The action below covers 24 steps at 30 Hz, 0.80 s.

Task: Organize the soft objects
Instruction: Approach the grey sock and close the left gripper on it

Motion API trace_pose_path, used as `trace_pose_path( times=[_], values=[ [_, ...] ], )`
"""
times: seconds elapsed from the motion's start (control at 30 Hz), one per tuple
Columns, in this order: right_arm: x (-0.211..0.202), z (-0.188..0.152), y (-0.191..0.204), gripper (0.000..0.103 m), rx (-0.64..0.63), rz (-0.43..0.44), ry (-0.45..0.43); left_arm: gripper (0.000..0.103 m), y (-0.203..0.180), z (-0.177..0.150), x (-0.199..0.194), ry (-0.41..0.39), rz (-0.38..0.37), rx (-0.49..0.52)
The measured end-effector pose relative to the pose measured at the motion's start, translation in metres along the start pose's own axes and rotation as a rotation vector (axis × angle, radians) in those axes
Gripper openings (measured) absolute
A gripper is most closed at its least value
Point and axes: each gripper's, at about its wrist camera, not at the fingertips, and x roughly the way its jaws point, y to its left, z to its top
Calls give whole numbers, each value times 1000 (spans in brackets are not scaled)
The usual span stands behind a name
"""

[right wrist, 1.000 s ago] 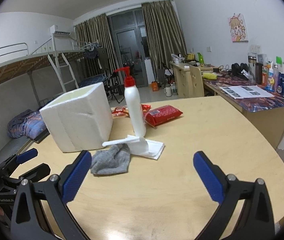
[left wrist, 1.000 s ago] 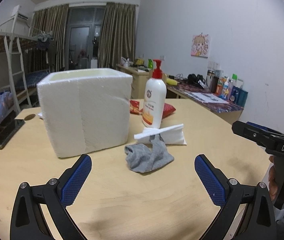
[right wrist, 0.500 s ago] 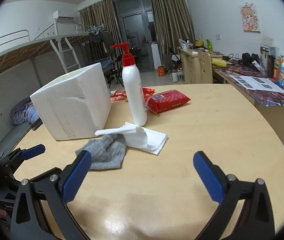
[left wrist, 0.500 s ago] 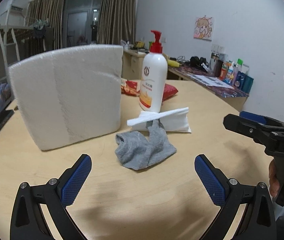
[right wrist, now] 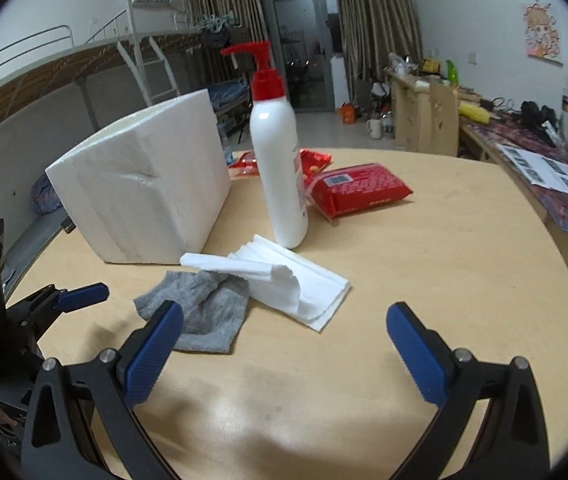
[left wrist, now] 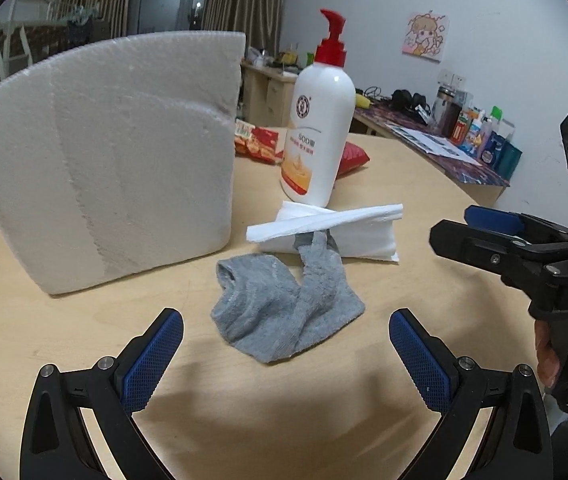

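Pale wood formed the round surface (right wrist: pixel 424 280); a grey sock (left wrist: pixel 284 312) lay crumpled near its front, one end tucked under white tissue (left wrist: pixel 336 228), beside a foam box (left wrist: pixel 115 160) and pump bottle (left wrist: pixel 318 128); both tools, left (left wrist: pixel 286 354) and right (right wrist: pixel 284 346), hung released, empty; bunk bed (right wrist: pixel 83 64) partly hidden behind the box.

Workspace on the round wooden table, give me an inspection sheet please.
Surface: round light wooden table, bare in front.
Job's things: crumpled grey sock, one end tucked under folded white tissue; white foam box behind.
Clutter: white pump bottle with red top, red snack packets.
Grippers: left gripper and right gripper open, empty.
Cables: nothing seen on the table.
Surroundings: bunk bed, curtains, cluttered desk.
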Motion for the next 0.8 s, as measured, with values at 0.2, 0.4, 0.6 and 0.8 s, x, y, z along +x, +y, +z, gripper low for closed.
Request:
trace_pose_path(
  times=[0.2, 0.4, 0.6, 0.8],
  values=[
    [14, 6, -2, 103, -22, 16, 30, 103, 0, 7, 14, 41, 7, -17],
    [26, 9, -8, 103, -16, 23, 54, 103, 3, 7, 31, 116, 63, -35],
    [33, 10, -10, 103, -18, 33, 79, 99, 2, 7, 40, 149, 87, -41],
    [39, 9, -11, 103, -10, 42, 91, 84, -2, 7, 45, 166, 114, -26]
  ],
)
